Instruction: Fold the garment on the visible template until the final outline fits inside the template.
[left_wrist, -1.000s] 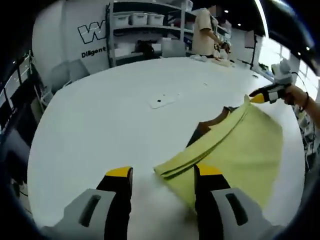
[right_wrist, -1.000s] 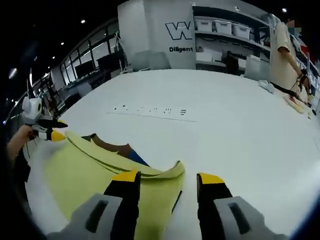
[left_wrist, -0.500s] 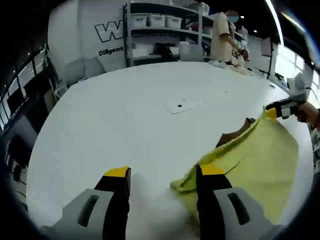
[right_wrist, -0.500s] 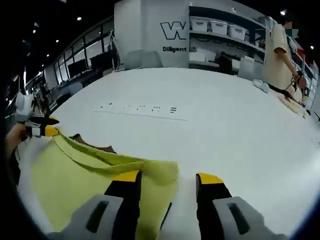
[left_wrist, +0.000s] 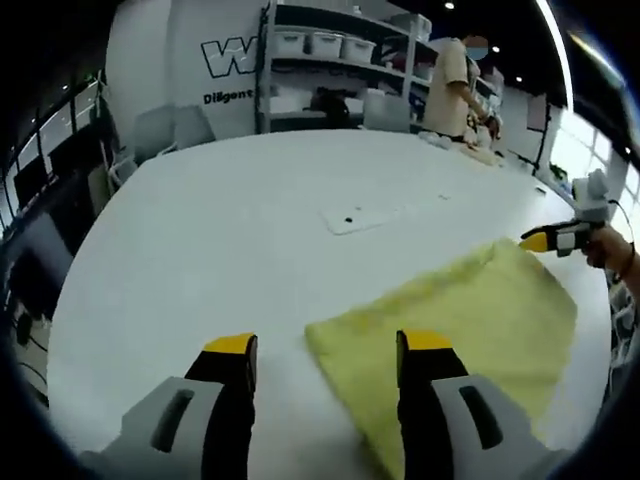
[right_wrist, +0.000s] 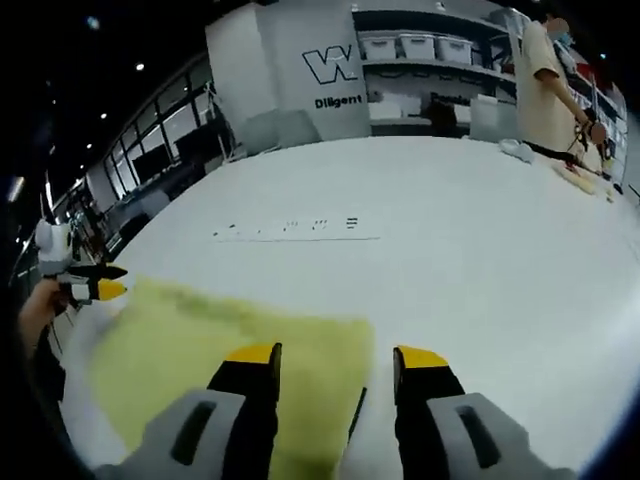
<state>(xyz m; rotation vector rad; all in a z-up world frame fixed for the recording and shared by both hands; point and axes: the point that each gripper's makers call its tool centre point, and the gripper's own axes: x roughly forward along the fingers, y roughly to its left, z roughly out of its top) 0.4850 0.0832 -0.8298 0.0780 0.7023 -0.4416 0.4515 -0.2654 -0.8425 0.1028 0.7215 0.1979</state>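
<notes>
Rising from the bottom of the left gripper view, the left gripper stands with its yellow-tipped jaws well apart and nothing between them. Its right-hand jaw overlaps the near edge of the yellow garment, which lies spread flat on the white table across the lower right of the frame; whether the jaw touches the cloth cannot be told. At the right edge of that frame the right gripper sits just beside the garment's far corner, held in a hand.

The right gripper's own jaws, seen at the bottom of the right gripper view, are likewise set wide with nothing held. The garment fills the lower left of that frame, its near corner lying under and between the jaws. A thin dark line shows on the table just past the cloth's edge. At the left edge the left gripper appears beside the cloth's far corner.

Farther out, a row of small markings crosses mid-table. A flat white card lies at the centre of the left gripper view. A person stands at the table's far side, upper right.
</notes>
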